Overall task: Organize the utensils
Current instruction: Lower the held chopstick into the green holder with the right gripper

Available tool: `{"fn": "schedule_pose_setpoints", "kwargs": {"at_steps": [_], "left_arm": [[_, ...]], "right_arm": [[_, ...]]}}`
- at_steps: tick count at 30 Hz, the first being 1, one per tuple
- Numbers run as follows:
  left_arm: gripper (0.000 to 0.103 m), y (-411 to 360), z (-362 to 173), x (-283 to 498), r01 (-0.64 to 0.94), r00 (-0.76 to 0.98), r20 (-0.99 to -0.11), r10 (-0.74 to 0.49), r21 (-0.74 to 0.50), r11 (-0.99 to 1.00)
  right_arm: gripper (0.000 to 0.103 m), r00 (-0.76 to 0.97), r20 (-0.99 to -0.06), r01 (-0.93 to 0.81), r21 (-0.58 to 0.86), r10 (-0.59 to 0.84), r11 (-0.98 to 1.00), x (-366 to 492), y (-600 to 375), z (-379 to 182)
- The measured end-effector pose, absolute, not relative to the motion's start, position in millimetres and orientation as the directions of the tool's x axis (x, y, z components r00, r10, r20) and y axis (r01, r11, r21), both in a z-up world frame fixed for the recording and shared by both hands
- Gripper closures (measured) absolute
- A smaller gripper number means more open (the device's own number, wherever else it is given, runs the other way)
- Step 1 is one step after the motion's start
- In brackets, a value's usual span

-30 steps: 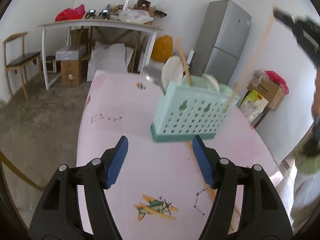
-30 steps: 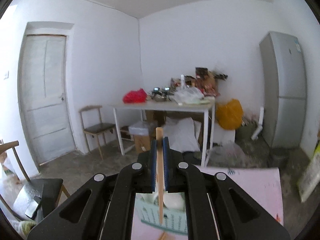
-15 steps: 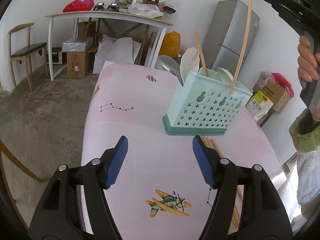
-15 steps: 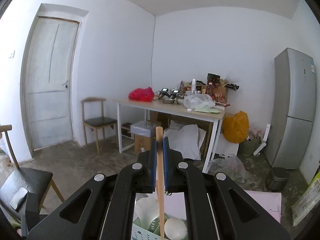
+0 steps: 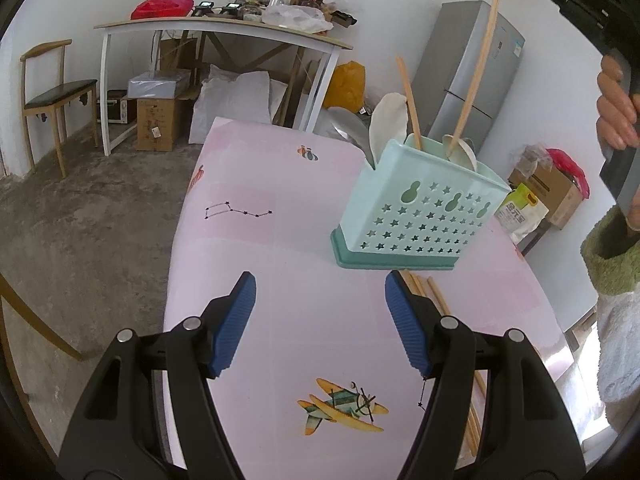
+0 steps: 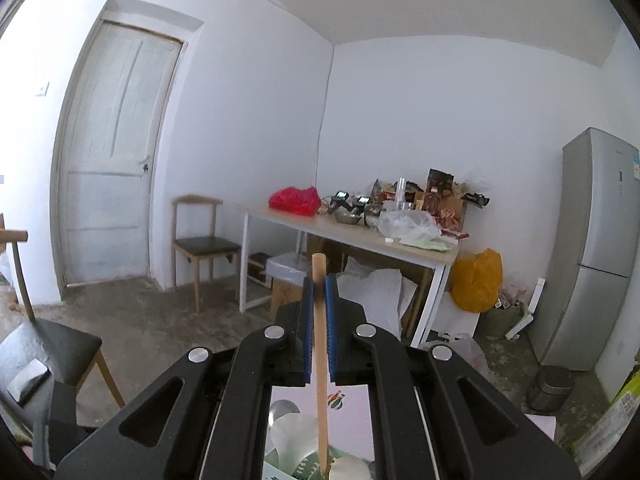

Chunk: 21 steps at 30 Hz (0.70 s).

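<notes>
Nearest, the left hand-held gripper (image 5: pixel 320 316) hangs over the pink bench (image 5: pixel 280 264), its blue pads spread wide with nothing between them. Just right of it, loose chopsticks (image 5: pixel 436 300) lie flat on the bench, running under the near edge of the mint utensil holder (image 5: pixel 420 216). The holder stands upright, with spoons (image 5: pixel 384 128) and one chopstick (image 5: pixel 408 100) poking out of it. Over on the right, the right hand-held gripper (image 6: pixel 319 292) is clamped tight on a wooden chopstick (image 5: pixel 478 60), upright, its lower tip dipping into the holder's right compartment. Far behind stand a cluttered table (image 5: pixel 224 28) and a fridge (image 5: pixel 472 72).
</notes>
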<state>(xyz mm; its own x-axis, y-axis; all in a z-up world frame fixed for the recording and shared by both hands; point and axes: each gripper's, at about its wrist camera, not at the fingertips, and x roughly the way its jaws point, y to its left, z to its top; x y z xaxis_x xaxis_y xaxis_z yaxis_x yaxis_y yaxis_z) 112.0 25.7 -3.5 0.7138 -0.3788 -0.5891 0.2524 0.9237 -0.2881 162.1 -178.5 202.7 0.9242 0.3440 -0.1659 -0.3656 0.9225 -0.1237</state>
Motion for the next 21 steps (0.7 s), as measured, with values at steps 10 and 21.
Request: {"fn": "schedule_pose_setpoints", "kwargs": {"at_steps": [10,21], "left_arm": [[0.039,32.1,-5.9,113.2,0.233,0.719,-0.592,-0.364,-0.287,0.929],[0.039,33.3,-6.6,113.0,0.232,0.714,-0.599,-0.362,-0.286,0.93]], "right_arm": [[0.097,0.91,-0.278,-0.361,-0.165,0.308,0.918,174.5,-182.5,159.9],[0.076,0.867,-0.427,-0.308,-0.054,0.257,0.95,164.2,-227.1,110.3]]}}
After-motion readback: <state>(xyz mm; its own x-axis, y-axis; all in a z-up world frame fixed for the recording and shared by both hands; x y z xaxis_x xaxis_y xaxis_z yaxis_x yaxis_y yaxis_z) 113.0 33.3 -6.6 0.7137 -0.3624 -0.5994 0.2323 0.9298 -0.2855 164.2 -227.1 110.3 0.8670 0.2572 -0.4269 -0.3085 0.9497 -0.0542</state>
